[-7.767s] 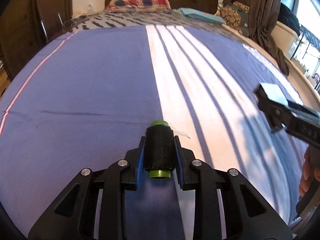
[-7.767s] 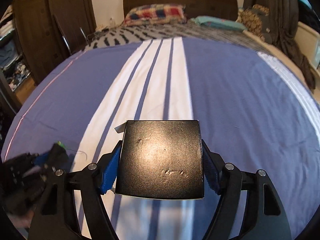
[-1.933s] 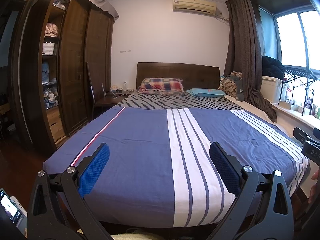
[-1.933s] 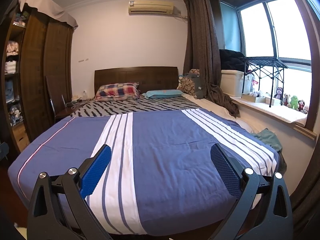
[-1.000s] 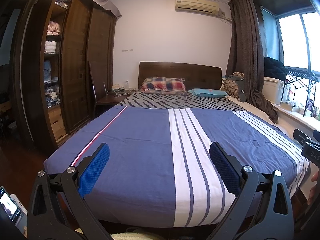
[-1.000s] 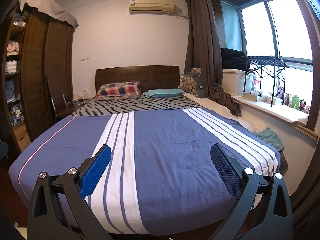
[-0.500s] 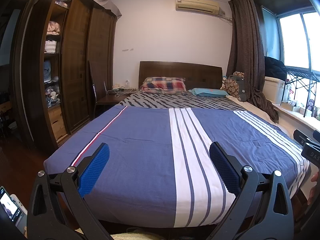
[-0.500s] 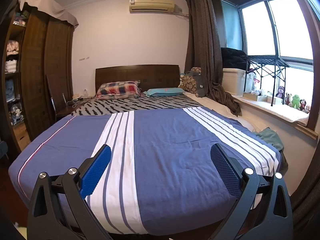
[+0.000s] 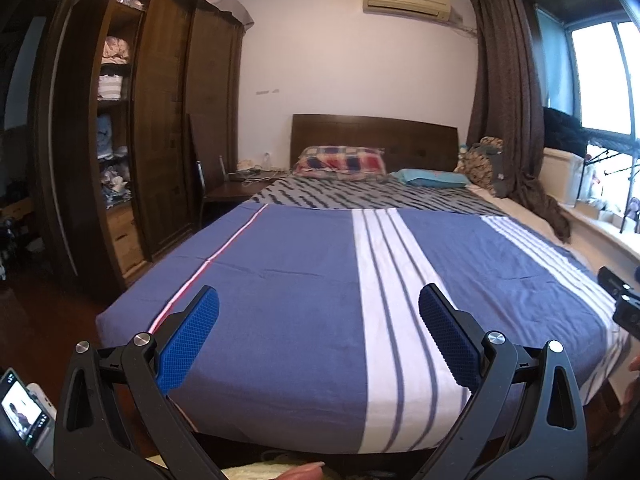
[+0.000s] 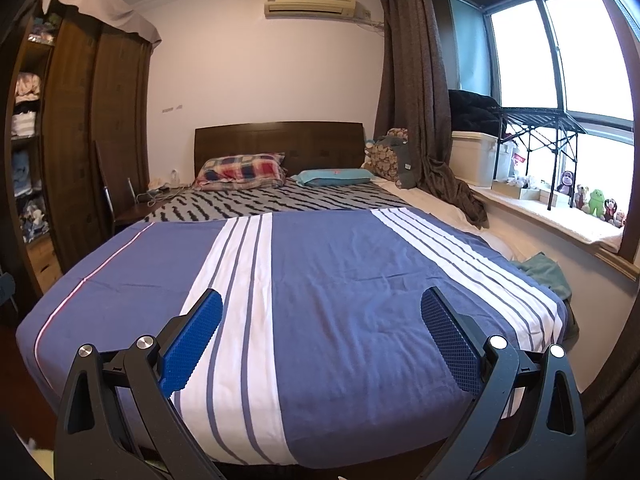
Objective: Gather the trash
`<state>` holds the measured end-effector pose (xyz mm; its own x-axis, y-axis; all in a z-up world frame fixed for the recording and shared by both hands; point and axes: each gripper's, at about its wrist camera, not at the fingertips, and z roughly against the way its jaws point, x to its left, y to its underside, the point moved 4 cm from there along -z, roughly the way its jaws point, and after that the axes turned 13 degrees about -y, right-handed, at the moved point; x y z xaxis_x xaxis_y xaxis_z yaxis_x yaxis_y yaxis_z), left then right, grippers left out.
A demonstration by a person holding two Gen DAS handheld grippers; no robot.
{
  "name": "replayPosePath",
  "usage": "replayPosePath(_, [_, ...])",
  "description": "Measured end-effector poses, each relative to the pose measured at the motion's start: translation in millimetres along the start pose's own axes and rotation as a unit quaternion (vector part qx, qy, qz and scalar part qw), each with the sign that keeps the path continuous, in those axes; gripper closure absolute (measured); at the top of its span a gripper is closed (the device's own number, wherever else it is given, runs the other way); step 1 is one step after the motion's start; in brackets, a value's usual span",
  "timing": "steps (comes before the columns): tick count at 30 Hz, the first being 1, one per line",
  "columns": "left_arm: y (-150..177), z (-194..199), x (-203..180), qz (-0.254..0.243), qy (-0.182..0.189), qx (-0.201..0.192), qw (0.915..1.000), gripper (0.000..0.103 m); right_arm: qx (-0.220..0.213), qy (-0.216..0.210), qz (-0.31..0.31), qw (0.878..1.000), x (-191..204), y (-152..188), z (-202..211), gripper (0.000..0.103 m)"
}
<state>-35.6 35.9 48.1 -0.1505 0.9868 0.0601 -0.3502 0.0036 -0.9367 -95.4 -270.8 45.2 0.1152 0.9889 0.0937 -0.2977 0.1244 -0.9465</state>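
Observation:
My left gripper is wide open and empty, held back from the foot of the bed, which has a blue cover with white stripes. My right gripper is also wide open and empty, facing the same bed. No trash shows on the cover in either view. The tip of the right gripper shows at the right edge of the left wrist view.
A dark wooden wardrobe stands left of the bed, with a chair beside it. Pillows lie at the headboard. A windowsill with toys runs along the right. A green cloth lies by the bed's right side.
Over the last second almost nothing moved; both grippers stay open and back from the bed. About eight seconds ago the left held a black spool and the right a black box; both are gone.

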Motion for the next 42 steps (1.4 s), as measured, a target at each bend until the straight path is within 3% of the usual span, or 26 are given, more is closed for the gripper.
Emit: replayPosePath(42, [1.9, -10.2, 0.7, 0.004, 0.005, 0.018, 0.9998, 0.008, 0.003, -0.003, 0.003, 1.000, 3.2, -0.1, -3.6, 0.003])
